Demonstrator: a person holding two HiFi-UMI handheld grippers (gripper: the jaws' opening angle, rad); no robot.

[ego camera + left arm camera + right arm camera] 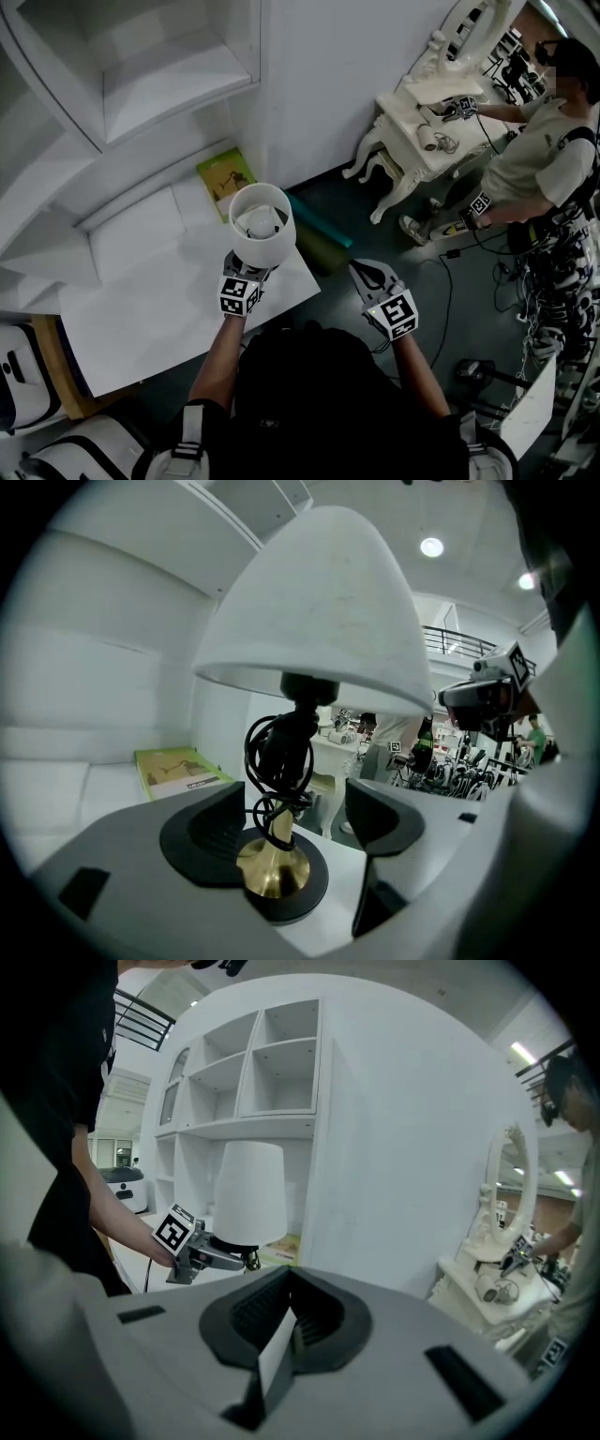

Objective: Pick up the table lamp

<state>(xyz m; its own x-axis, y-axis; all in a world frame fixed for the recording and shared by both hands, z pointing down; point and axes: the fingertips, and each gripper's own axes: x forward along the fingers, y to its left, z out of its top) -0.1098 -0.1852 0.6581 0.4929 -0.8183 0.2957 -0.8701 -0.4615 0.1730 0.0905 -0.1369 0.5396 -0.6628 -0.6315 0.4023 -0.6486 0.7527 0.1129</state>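
Table lamp (314, 621) stands between left gripper's (295, 810) released fingers (211, 832); right gripper's (289, 1312) fingers (246, 1314) clenched, empty.

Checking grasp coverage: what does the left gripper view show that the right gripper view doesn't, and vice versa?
Left gripper view only: the left gripper, jaws apart, with the lamp's brass stem between them; the coiled black cord under the white shade; the black base.
Right gripper view only: the right gripper, jaws together, nothing between them; the left gripper seen from outside beside the lamp.
Both: the white shade and the green book.
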